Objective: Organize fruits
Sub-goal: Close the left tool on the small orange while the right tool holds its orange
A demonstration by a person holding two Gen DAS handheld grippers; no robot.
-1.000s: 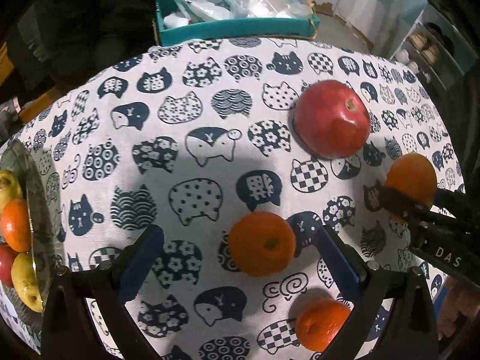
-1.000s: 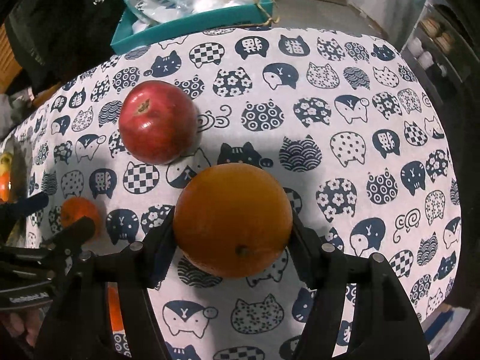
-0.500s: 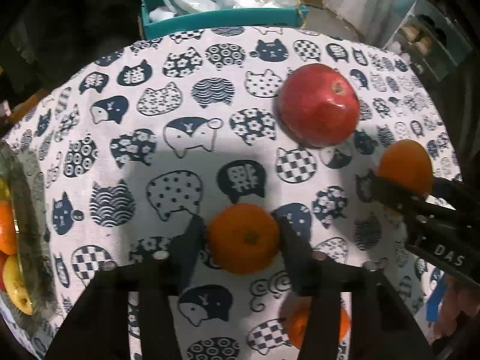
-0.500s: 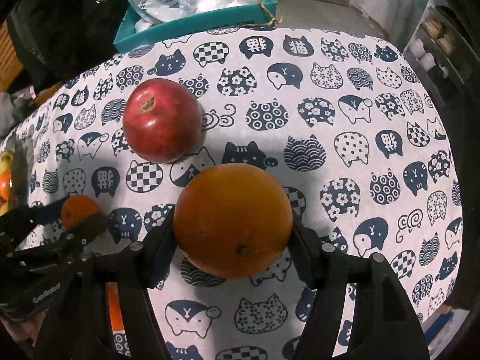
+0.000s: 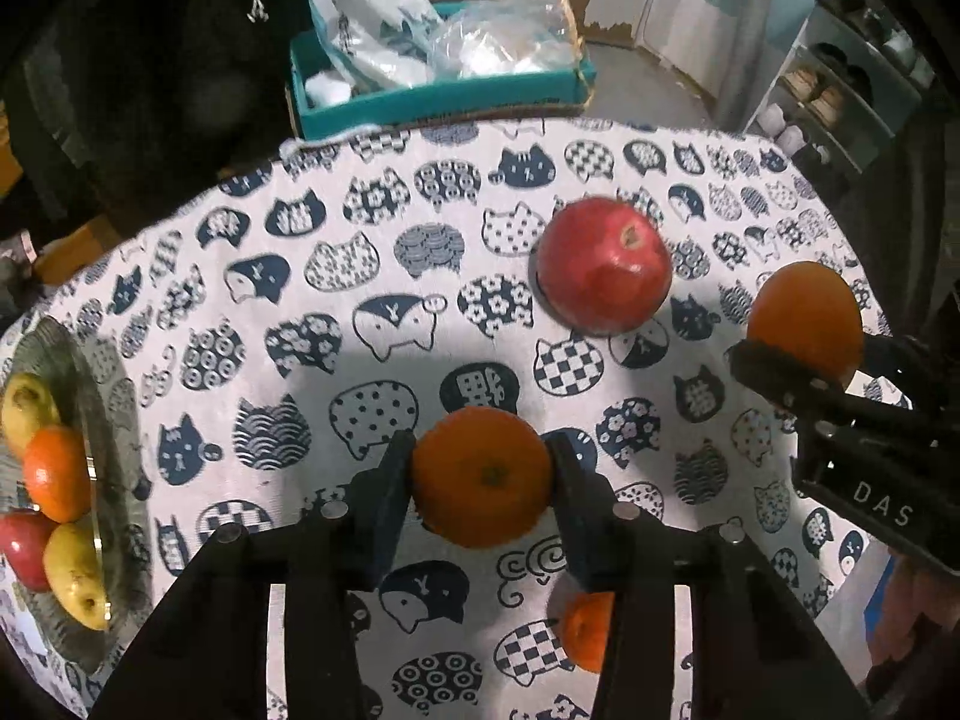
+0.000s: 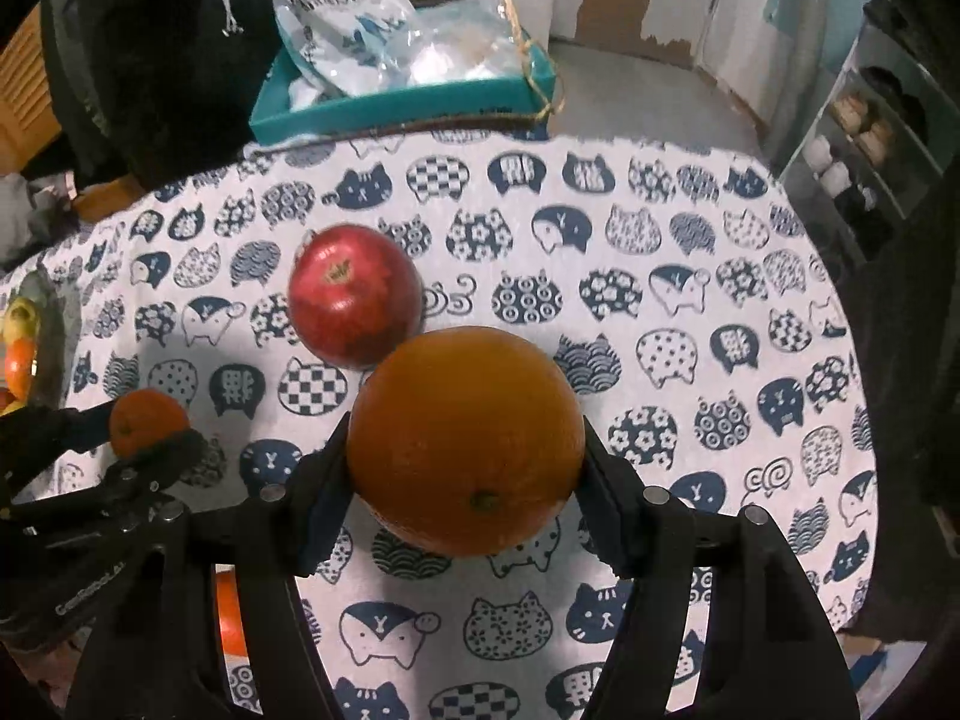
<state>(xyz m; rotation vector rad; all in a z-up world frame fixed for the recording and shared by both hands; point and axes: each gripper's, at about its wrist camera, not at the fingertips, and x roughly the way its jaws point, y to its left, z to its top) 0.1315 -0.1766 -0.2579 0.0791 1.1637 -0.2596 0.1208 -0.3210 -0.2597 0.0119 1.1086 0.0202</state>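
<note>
Table w/ cat-print cloth (image 5: 384,276). L gripper (image 5: 483,477) clamped on small tangerine (image 5: 483,477); R gripper (image 6: 465,450) clamped on big orange (image 6: 465,438). Red pomegranate (image 5: 603,267) btwn them on cloth; another tangerine (image 5: 585,630) under L fingers; fruit bowl (image 5: 90,420) far left; teal box (image 5: 444,96) behind.

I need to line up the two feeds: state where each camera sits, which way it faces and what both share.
Left wrist: on the left gripper, angled down at the tablecloth; its fingers clamp a small orange.
Right wrist: on the right gripper, angled down likewise; its fingers clamp a large orange.
Shared: red apple, teal box, both oranges.
</note>
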